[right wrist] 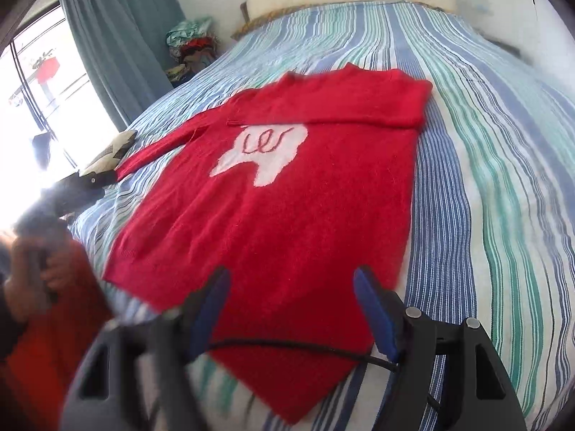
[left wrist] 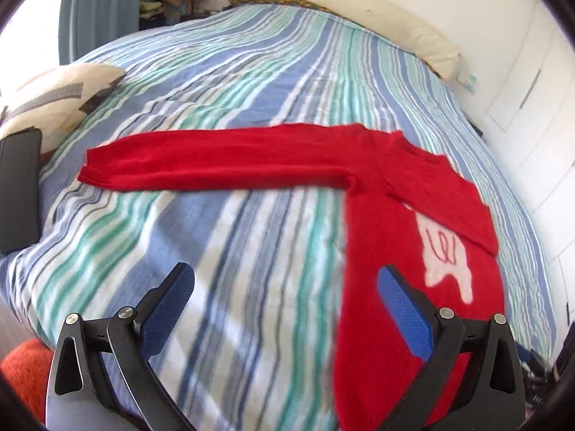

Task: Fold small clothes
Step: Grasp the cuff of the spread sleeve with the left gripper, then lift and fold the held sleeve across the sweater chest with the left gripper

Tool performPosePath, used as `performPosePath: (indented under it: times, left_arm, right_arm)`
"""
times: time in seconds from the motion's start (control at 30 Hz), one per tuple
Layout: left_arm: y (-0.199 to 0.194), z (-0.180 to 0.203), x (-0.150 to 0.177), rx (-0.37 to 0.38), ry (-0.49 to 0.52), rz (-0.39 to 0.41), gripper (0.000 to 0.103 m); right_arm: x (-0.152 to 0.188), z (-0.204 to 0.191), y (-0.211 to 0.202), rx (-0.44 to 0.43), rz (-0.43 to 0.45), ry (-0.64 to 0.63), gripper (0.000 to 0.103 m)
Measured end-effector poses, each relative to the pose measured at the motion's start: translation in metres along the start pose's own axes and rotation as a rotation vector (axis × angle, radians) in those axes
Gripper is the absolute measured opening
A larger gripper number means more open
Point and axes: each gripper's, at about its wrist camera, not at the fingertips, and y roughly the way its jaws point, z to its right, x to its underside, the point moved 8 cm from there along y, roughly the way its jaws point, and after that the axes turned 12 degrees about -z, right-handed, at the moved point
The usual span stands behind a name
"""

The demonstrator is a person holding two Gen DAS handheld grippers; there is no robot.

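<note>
A red knit sweater with a white patch lies flat on the striped bedspread. Its right sleeve is folded across the chest; its left sleeve stretches straight out to the side. My left gripper is open and empty, above the bed beside the sweater's left edge. My right gripper is open and empty, over the sweater's lower hem. The left gripper also shows in the right wrist view.
A patterned cushion and a dark phone lie at the bed's left side. A long pillow runs along the headboard. A curtain, window and a pile of clothes stand beyond the bed. An orange garment is at lower left.
</note>
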Motion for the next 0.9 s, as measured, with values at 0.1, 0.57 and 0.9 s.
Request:
performPosePath:
  times: [0.1,0.57,0.9]
  left_arm:
    - [0.017,-0.078,-0.03,-0.025,-0.214,-0.018,0.101]
    - [0.065,-0.19,-0.075,-0.026,-0.597,0.015,0.004]
    - [-0.004,0.049,-0.171,-0.099,0.081,0.18,0.003]
  right_arm:
    - [-0.002,-0.003,-0.002,0.006,0.009,-0.01,0.071]
    - [-0.001,-0.014,0.013,0.002,-0.031,-0.032,0.071]
    - [-0.004,-0.011,-0.001,-0.039,0.02,-0.021,0.071]
